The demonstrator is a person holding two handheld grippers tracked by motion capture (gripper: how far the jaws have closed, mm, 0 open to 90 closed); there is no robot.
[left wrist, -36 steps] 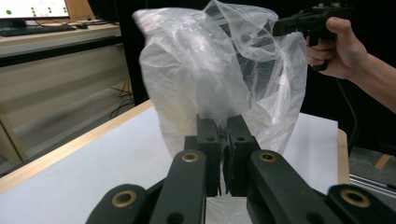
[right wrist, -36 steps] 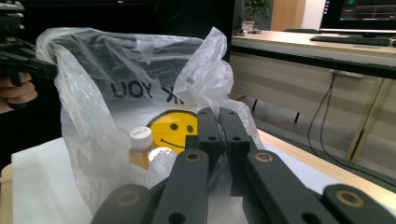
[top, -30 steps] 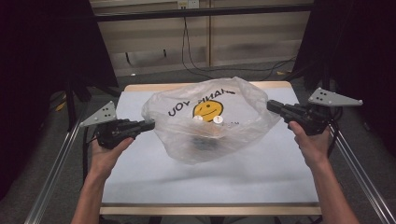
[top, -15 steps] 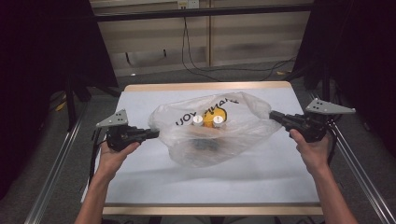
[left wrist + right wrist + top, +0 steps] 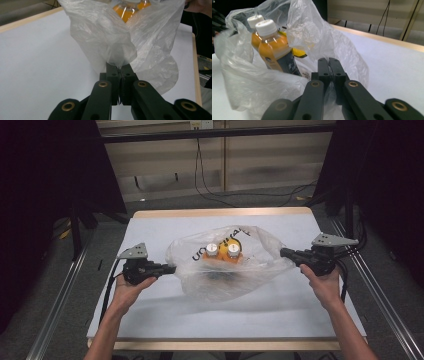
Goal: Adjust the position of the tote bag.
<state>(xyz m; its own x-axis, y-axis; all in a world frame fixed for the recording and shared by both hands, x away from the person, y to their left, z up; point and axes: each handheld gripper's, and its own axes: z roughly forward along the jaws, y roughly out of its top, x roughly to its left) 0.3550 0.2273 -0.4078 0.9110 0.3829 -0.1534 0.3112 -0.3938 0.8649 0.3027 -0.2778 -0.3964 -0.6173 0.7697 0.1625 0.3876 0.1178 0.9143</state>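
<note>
Flanking plastic bag (image 5: 227, 265), both tools level.

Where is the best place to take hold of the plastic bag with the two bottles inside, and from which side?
Grip the plastic bag at its bunched side edges, coming in level from each side, as the left gripper and right gripper do now. The film gathers there into a thin fold, and the two bottles stand upright in the middle, so outward pulls probably keep them balanced.
</note>
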